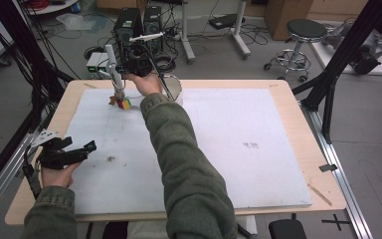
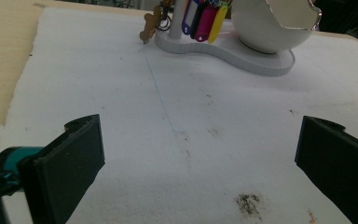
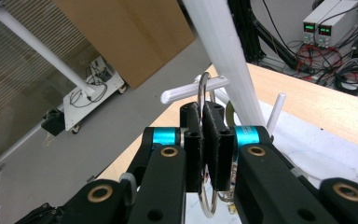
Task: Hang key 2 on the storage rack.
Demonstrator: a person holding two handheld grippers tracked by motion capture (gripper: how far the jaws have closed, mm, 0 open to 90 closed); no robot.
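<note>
**Key ring held at the stand**

Nearest us, our left gripper [image 1: 82, 149] rests at the near left of the white mat [image 1: 229, 149], jaws wide apart with nothing between them. Farther out, our right gripper [image 3: 204, 140] is clamped on a metal key ring [image 3: 204, 93], right beside the white stand's post [image 3: 223, 56] and its pegs. Coloured key tags [image 2: 204, 18] hang there, next to a white bowl [image 2: 270, 23].

Shiny metal key ring [image 3: 205, 140], seemingly smooth
</note>
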